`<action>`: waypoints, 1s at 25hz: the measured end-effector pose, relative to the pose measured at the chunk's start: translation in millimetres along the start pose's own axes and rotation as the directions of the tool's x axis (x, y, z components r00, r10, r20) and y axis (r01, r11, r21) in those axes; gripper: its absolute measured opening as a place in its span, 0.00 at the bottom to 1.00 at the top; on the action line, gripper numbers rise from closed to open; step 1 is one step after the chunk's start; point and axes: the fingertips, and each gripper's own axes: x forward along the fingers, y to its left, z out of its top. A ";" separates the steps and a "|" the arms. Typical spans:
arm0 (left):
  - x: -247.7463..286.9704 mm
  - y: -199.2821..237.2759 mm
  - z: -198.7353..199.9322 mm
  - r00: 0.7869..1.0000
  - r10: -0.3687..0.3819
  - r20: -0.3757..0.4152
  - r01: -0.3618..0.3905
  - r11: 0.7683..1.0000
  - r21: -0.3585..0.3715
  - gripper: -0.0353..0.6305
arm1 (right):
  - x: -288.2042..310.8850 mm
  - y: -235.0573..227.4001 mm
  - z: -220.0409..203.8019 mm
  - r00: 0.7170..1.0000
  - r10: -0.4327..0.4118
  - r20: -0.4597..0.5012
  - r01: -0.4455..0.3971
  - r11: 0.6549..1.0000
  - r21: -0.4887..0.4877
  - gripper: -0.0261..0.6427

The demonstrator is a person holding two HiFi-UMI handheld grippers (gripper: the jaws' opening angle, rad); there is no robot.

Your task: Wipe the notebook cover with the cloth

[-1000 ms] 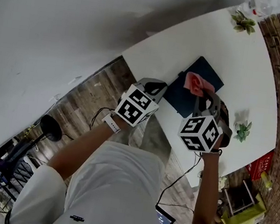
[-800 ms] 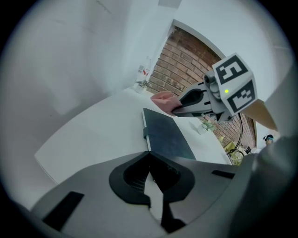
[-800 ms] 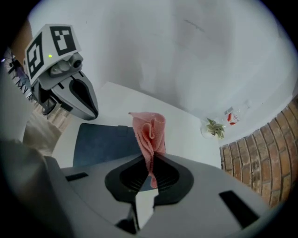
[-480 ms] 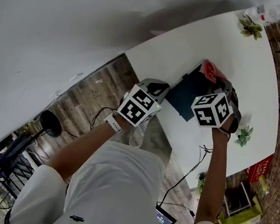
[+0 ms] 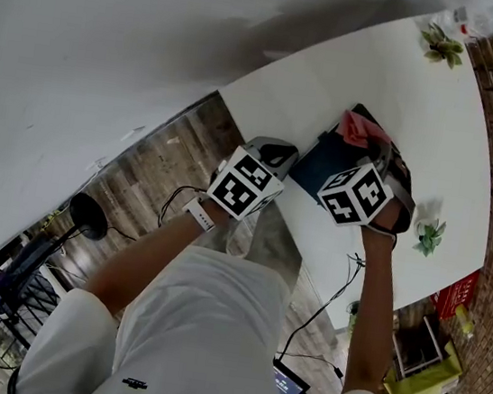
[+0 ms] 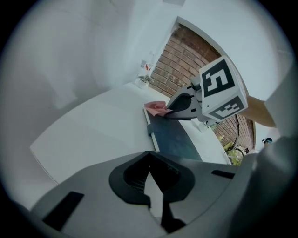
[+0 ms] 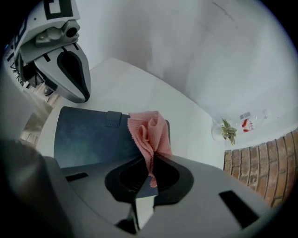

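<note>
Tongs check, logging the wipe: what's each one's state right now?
Left tongs: shut, nothing between them.
Right tongs: shut on the cloth.

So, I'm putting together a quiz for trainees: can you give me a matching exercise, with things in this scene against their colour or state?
Things:
1 cloth
2 notebook
3 left gripper
4 plant

Colour or state:
A shut, empty
B green, leafy
C pink, pinched by the right gripper
D dark blue, lying flat

Pairs: 1-C, 2-D, 3-A, 4-B
</note>
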 end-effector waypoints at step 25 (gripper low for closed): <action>-19.1 -6.8 -12.4 1.000 -0.011 0.022 0.010 1.000 0.028 0.08 | -41.4 98.8 0.8 0.997 0.081 0.011 -0.080 0.995 -0.059 0.08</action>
